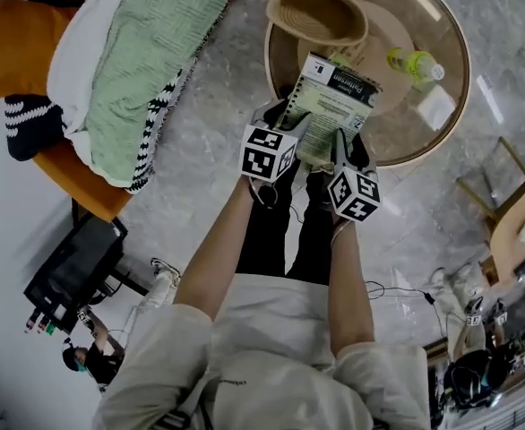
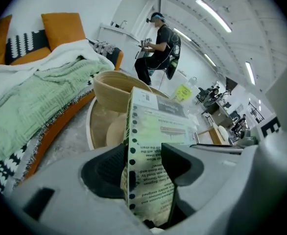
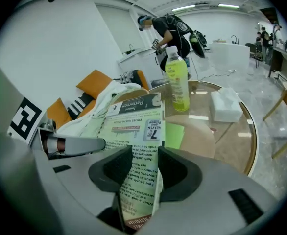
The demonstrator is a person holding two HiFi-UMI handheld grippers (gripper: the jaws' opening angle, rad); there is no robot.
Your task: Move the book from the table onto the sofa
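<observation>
Status: pick-up phase, transfer not yet done.

1. Left gripper (image 1: 287, 122): in the left gripper view its jaws are clamped on the near edge of the pale green paperback book (image 1: 336, 104), one pad on each face, close to the dotted spine.
2. Right gripper (image 1: 342, 147): in the right gripper view its jaws are likewise pressed on the same near edge, further along the cover. I therefore have a two-point grip on the book.
3. Location of the book: it is tilted, over the near rim of the round glass-topped table with the wooden edge (image 1: 456, 97), in front of the woven tan bowl (image 1: 316, 12). I judge the near edge to be raised off the glass. I cannot tell whether the far edge is also clear.
4. Target: the orange sofa (image 1: 12, 43), draped with a green knitted blanket (image 1: 146, 52), stands well apart from the book, to my left in the head view.

Done, by my judgement: grasp secured, lift under way. Left to do: carry the book across the floor gap to the sofa, set it on the blanket, and open both pairs of jaws.
</observation>
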